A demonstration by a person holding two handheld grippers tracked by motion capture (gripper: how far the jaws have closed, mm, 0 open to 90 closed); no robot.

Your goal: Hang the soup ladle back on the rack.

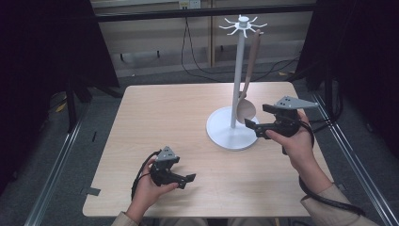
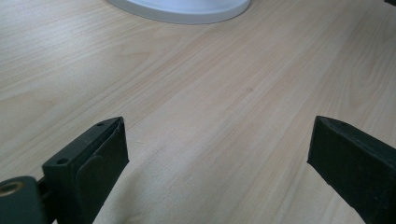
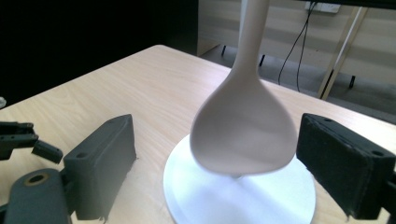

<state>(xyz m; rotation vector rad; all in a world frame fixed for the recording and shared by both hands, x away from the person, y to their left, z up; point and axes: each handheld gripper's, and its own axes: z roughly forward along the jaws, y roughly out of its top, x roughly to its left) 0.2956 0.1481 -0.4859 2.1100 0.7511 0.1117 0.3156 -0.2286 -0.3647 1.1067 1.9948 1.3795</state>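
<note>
A pale beige spoon hangs by its long handle from one of the hooks at the top of a white stand; its broad, smooth bowl hangs low beside the pole, just above the stand's round white base; the base sits on the right half of the light wooden tabletop, toward its far side. The right gripper is held at the bowl's height on the right of the stand; its fingers stand wide apart with the bowl between them, and I see clear gaps on both sides, so they grip nothing. The left gripper rests low over the near left part of the tabletop, well apart from the stand; its fingers are also spread wide with bare wood between them. There is plenty of open tabletop left of the stand and between the two hands; the right gripper works close to the tabletop's right edge. The right gripper view shows the bowl's matte surface up close and the left gripper far off at its left edge; the left gripper view catches a rim of the white base at its top; the high view alone takes in the hooks.
</note>
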